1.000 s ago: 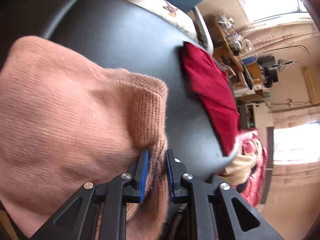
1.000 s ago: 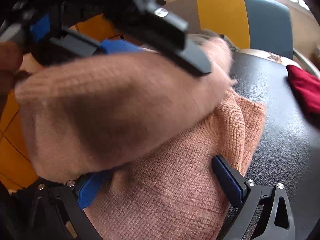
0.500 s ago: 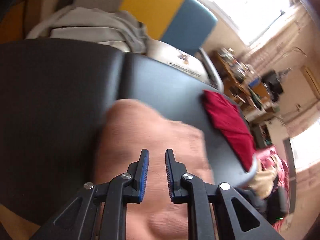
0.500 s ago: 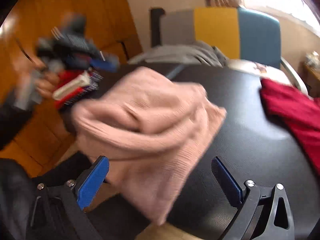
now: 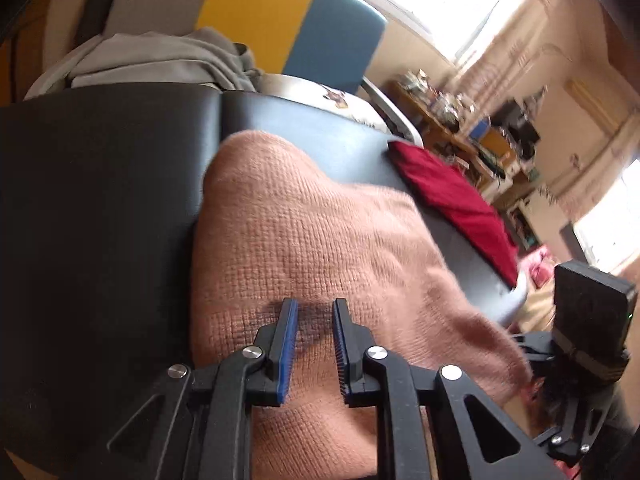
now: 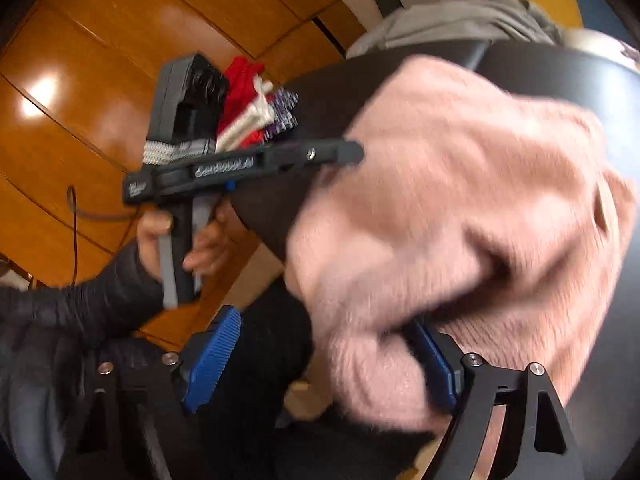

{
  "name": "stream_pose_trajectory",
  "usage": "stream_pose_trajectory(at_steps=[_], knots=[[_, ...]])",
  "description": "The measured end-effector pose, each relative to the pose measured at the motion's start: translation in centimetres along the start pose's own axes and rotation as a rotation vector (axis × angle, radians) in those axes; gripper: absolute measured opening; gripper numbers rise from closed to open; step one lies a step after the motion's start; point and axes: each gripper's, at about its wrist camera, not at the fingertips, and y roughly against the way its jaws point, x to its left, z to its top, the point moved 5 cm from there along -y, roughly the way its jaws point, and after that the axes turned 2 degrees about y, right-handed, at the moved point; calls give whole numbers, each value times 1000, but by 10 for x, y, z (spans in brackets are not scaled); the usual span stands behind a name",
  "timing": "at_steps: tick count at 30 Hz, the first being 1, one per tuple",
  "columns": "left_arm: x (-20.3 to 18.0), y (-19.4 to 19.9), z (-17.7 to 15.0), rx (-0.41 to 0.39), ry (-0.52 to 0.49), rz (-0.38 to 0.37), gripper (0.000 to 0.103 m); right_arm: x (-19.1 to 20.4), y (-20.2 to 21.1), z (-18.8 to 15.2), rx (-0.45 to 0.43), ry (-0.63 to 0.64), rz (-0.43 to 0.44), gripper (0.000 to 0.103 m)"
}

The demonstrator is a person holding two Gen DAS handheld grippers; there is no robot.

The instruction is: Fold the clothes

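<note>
The pink knitted garment (image 5: 320, 248) lies bunched on the black padded tabletop (image 5: 100, 200), doubled over itself in soft layers rather than spread flat, with its near part spilling over the tabletop's front edge toward the person. Just above the garment's near part, the left hand-held gripper (image 5: 314, 344) hangs with its blue pads a narrow gap apart and nothing between them; the knit shows through the gap, and the pads cast a shadow on it, so they appear close to the cloth without clamping it. At the garment's overhanging corner, the right hand-held gripper (image 6: 332, 360) stands wide apart, and a blurred lobe of the knit sits between its fingers, hiding much of the far pad; whether that pad touches the cloth is hard to tell through the motion blur. The person's left hand (image 6: 180, 240), in a dark sleeve, grips the handle of the left tool beside the garment. Beyond the garment, toward the tabletop's far right edge, a red cloth (image 5: 452, 200) lies apart from it, and a grey garment (image 5: 160, 60) is heaped behind the tabletop against a yellow and blue chair back (image 5: 288, 20). The step in hand looks like a regrasp or tidying of the pink knit between folds. The next move calls for a firm hold on a clean edge or corner, the layers kept from sliding off the front, and the bulges smoothed so any further fold lies square.
</note>
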Motion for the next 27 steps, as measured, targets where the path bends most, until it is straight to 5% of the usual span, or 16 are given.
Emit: stream_pose_trajectory(at_steps=[2,3,5,8,14,19,22,24,25,27], knots=[[1,-12,-1,23,4,-17,18,-28,-7,-30,61,-85,-83,73],[2,-15,0,28,16,-38,18,-37,-6,-39,46,-128,-85,57],[2,-17,1,28,22,-53,18,-47,4,-47,-37,-207,-44,54],[0,-12,2,16,6,-51,18,-39,30,-47,-134,-213,-48,75],[0,3,-3,-25,44,-81,18,-41,80,-11,-403,-229,-61,98],[-1,16,-13,-43,26,-72,18,-74,48,22,-386,-343,-118,95],[0,22,-22,-45,11,-81,18,-89,30,33,-381,-385,-139,75],[0,24,-29,-45,3,-92,18,-92,23,38,-394,-397,-175,26],[-2,23,-31,-41,-7,-95,18,-91,22,40,-384,-398,-215,15],[-8,20,-35,-27,-35,-96,18,-83,26,51,-368,-368,-283,12]])
